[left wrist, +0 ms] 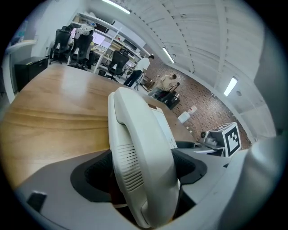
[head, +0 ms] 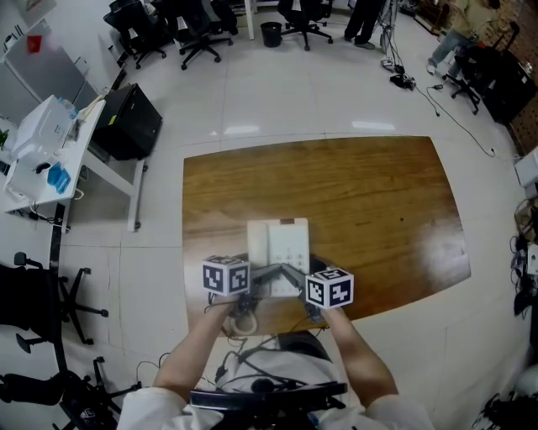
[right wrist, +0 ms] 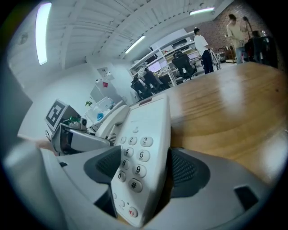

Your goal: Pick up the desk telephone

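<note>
The off-white desk telephone is at the near edge of the wooden table, with its handset on the left and its keypad on the right. My left gripper is shut on the phone's handset side. In the left gripper view the ribbed handset fills the gap between the dark pads. My right gripper is shut on the keypad side, and the number keys show between its pads. Whether the phone rests on the wood or hangs just above it, I cannot tell.
The phone's cord trails off the table's front edge towards me. A white desk and a black case stand to the left. Office chairs and standing people are across the floor.
</note>
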Demonstrator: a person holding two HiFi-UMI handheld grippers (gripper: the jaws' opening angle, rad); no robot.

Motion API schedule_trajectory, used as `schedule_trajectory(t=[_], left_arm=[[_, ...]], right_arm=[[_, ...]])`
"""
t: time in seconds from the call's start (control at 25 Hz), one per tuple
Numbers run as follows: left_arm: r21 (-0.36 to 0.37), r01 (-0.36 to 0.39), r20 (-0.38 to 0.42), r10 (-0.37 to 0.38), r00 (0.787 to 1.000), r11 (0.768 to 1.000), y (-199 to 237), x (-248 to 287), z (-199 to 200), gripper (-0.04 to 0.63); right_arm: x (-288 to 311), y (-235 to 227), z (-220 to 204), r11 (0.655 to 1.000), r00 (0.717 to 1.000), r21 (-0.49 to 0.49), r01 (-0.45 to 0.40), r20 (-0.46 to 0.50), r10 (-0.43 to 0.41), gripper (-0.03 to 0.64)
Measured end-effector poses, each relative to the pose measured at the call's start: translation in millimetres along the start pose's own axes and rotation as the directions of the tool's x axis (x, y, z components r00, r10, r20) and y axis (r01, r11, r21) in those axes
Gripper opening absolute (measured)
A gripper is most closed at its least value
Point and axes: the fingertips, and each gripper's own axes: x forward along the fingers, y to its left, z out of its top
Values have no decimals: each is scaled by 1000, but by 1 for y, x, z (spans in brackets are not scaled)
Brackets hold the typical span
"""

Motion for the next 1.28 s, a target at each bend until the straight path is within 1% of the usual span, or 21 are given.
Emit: schedule_trajectory(t=[0.16, 0.44, 0.6, 0.84, 1.04, 1.28], left_arm=[[-6, -25, 56, 25, 998, 1000, 3, -5, -1, 400], [38, -70, 144, 64, 988, 997, -8, -17, 1, 391], [85, -78, 168, 62, 984, 993, -15, -22, 7, 385], [94, -77, 216, 55, 975, 993, -22, -35, 20, 382], [118, -91, 272, 56, 961, 989, -35, -48, 31, 377], [131, -99, 348, 48, 936, 986, -51, -65, 50, 371]], right_arm=[[-1, 0, 1, 1000, 1000, -8, 20, 22, -20, 345], [-10, 5, 4, 997, 998, -69, 29, 55, -25, 339], [-17, 9, 9, 995, 996, -83, 46, 85, -39, 336], [-25, 21, 21, 993, 991, -104, 52, 128, -38, 336], [-40, 33, 36, 985, 983, -163, 64, 180, -34, 336], [-59, 50, 60, 970, 969, -226, 90, 247, -32, 334]])
